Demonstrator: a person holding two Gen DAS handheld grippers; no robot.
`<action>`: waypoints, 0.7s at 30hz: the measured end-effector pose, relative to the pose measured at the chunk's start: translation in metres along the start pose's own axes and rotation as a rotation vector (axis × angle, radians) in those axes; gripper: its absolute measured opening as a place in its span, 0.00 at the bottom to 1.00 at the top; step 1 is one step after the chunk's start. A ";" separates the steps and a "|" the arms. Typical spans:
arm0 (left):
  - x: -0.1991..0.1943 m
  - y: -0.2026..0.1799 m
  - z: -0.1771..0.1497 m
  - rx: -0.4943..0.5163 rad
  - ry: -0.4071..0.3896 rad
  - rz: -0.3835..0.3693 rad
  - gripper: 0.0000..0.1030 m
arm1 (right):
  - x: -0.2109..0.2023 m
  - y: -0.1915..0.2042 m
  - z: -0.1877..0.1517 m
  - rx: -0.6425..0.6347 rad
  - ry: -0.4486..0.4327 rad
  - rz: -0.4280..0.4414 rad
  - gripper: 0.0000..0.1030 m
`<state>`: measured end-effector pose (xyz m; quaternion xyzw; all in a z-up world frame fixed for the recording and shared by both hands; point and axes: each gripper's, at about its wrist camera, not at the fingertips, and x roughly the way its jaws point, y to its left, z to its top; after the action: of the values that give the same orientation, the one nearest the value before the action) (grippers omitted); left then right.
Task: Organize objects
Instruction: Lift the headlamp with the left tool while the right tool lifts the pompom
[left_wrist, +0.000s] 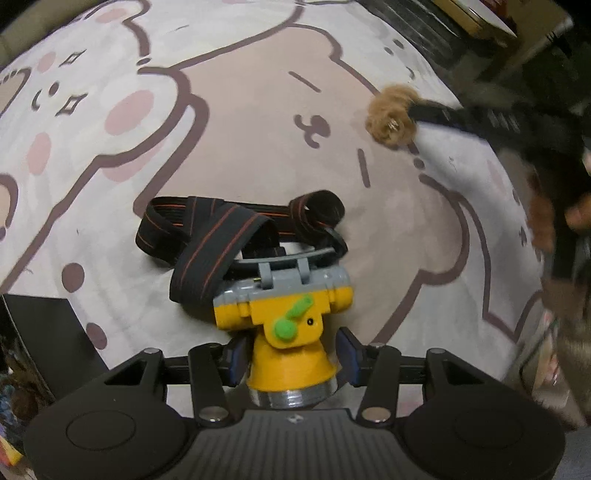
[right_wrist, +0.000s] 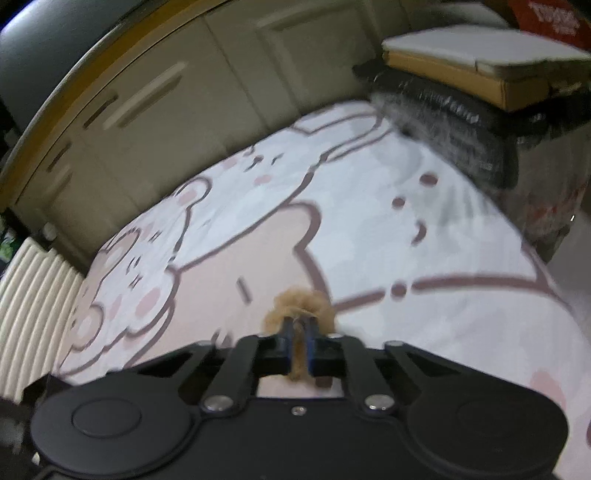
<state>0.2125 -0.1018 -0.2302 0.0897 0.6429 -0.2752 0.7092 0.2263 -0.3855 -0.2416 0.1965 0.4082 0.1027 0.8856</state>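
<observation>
Left wrist view: headlamp between parted pads; right claw pinches a fuzzy scrunchie.

The left claw (left_wrist: 291, 356) stands open, its blue pads on either side of the yellow plastic headlamp (left_wrist: 286, 317), whose ribbed silver lens ring faces the camera; whether the pads touch it I cannot tell. The lamp's black elastic strap (left_wrist: 221, 229) with thin orange stripes lies crumpled on the soft cartoon-bear rug (left_wrist: 240, 110). The right claw (right_wrist: 300, 338) is clamped tight on a tan, fluffy scrunchie (right_wrist: 299, 299), held over the rug.
</observation>
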 end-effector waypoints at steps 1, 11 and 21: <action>0.001 0.001 0.000 -0.014 -0.001 -0.007 0.52 | -0.001 0.000 -0.003 -0.004 0.017 0.005 0.03; 0.007 -0.007 -0.001 0.040 0.000 0.036 0.53 | -0.016 -0.003 -0.004 -0.012 -0.010 0.006 0.07; 0.005 0.006 -0.007 0.049 -0.036 0.087 0.54 | -0.015 -0.002 0.005 -0.048 -0.079 -0.036 0.44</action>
<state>0.2094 -0.0948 -0.2379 0.1300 0.6184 -0.2614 0.7296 0.2203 -0.3942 -0.2290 0.1720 0.3738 0.0887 0.9071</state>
